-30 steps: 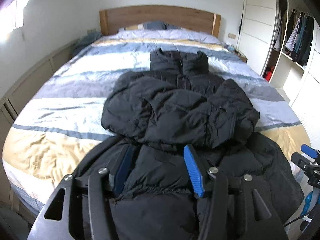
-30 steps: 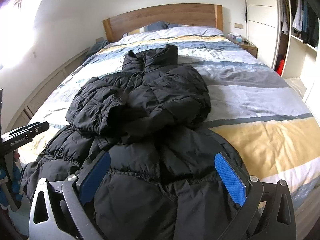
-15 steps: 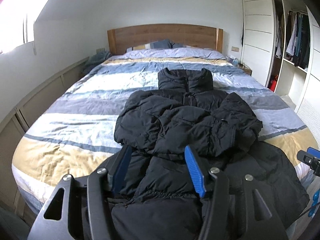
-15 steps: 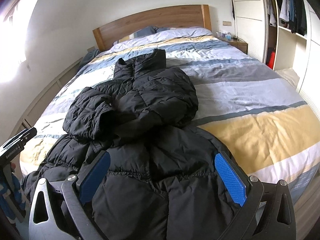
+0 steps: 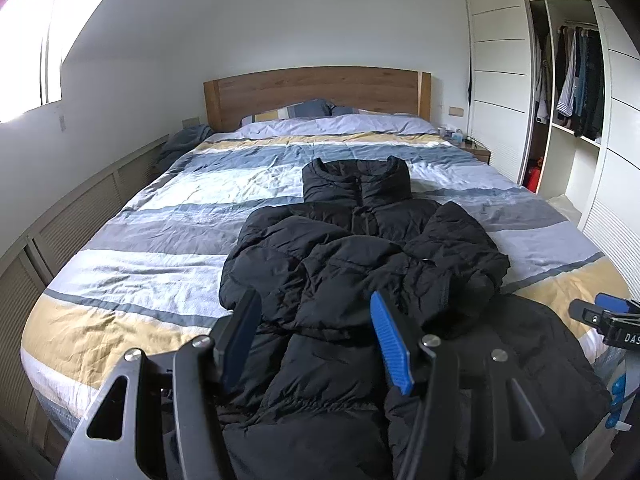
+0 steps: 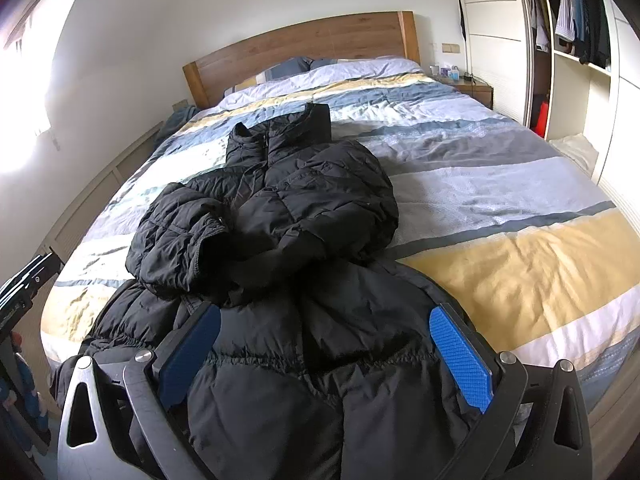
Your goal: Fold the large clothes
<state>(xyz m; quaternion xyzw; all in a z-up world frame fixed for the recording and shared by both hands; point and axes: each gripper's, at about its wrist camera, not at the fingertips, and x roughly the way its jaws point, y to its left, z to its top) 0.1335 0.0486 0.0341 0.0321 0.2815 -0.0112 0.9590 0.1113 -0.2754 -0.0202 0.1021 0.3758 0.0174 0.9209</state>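
Your left gripper [image 5: 316,344] hovers with jaws apart and nothing pinched, above the hem of the black puffer jacket [image 5: 360,264]; your right gripper [image 6: 324,356] gapes wider, likewise empty; the open wardrobe [image 5: 576,80] holds hanging clothes; the jacket lies collar toward the wooden headboard [image 5: 316,88], both sleeves folded across its chest, on the striped bed [image 5: 168,240].

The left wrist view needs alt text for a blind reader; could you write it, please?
A black puffer jacket lies on a striped bed, sleeves folded across its chest. The open left gripper hovers over its hem.
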